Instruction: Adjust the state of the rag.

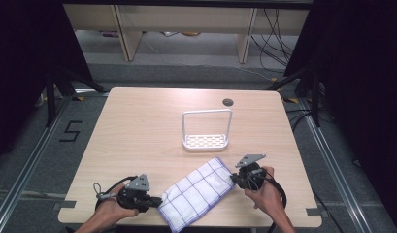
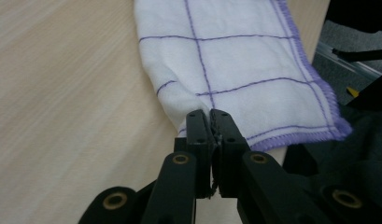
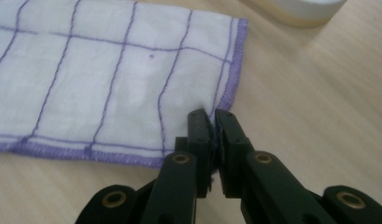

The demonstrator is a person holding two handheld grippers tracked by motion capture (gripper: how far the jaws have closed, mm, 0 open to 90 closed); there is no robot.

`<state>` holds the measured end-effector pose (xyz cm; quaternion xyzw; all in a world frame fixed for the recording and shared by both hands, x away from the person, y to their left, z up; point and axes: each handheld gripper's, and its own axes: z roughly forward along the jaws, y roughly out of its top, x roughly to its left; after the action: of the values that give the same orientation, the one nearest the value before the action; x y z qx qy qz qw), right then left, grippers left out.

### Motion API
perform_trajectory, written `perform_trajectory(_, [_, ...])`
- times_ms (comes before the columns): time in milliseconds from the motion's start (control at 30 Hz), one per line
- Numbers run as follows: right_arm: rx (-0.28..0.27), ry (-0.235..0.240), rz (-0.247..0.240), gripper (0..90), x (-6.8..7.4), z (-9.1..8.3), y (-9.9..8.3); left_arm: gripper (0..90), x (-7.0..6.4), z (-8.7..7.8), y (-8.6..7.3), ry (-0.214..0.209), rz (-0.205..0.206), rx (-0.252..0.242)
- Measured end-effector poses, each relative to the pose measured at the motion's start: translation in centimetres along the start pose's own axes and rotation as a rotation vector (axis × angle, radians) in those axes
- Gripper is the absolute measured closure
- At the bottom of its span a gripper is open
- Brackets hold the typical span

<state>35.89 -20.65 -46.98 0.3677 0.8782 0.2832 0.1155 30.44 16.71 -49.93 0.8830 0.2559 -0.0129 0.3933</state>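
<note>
A white cloth with a purple grid and purple hem [image 1: 197, 192] lies folded on the wooden table near its front edge, running diagonally. My left gripper [image 1: 157, 200] is shut on the cloth's near left corner; in the left gripper view the jaws pinch the cloth [image 2: 235, 60] at its edge, gripper [image 2: 210, 116]. My right gripper [image 1: 233, 178] is shut on the far right corner; in the right gripper view the cloth [image 3: 109, 79] spreads leftward from the gripper [image 3: 212, 116].
A white wire rack with a perforated base [image 1: 206, 130] stands upright just behind the cloth, mid-table. A round cable hole [image 1: 228, 102] sits near the table's back edge. Part of the rack's base [image 3: 305, 7] shows at the top of the right gripper view.
</note>
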Motion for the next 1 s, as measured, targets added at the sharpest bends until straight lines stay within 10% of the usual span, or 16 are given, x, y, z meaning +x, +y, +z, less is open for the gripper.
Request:
perform_trajectory(700, [0.044, 0.022, -0.043, 85.4, -2.4, 4.1, 4.9, 85.2, -4.7, 2.7, 0.4, -0.074, 0.039, -0.005])
perform_trajectory(833, [0.023, 0.027, -0.039, 81.8, -2.6, 4.6, 5.0, 71.5, -4.7, 2.5, 0.5, -0.107, 0.011, -0.019])
perform_trajectory(1000, [-0.02, -0.001, 0.021, 62.8, -3.4, 3.8, 4.8, 53.2, -3.8, 1.3, 1.2, -0.053, -0.008, -0.059])
